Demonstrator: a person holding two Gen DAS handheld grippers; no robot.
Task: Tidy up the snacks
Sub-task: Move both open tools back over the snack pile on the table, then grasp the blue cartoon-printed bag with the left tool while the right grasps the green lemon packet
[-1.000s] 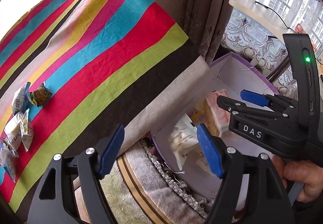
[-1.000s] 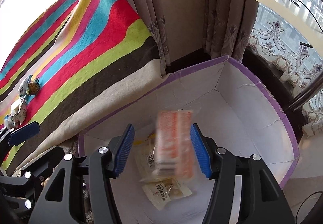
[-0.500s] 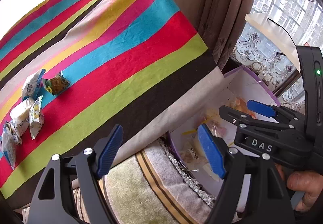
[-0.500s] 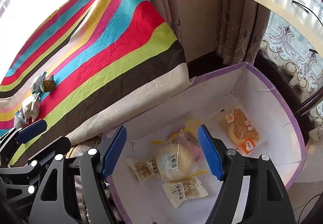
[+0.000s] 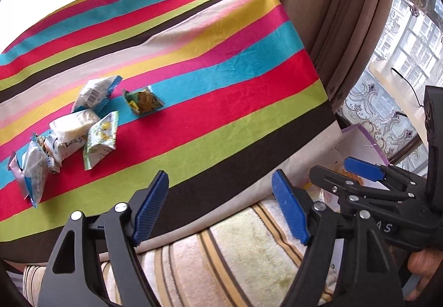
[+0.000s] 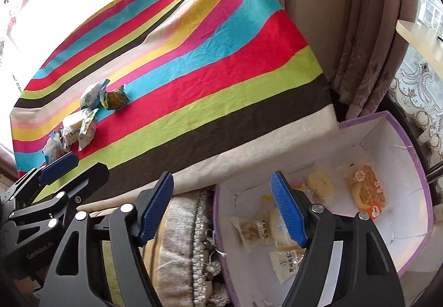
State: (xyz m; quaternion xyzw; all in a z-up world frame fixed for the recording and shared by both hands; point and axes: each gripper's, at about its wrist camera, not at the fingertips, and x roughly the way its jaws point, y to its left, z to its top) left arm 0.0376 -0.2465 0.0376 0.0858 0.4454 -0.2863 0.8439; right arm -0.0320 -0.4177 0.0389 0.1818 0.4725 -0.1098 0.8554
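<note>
Your right gripper (image 6: 221, 210) dropped its pack into the box (image 6: 415, 168); both grippers now open, empty, snacks (image 5: 83, 129) at 10 o'clock next.

Left hand-held gripper (image 5: 220, 210): black plastic frame, two ribbed blue pads, silver round screws.
Right hand-held gripper (image 6: 223, 208): same black frame, ribbed blue pads, silver screws.
Markings: white "GenRobot.AI" lettering on the left body; "AS" visible on the right body.
</note>
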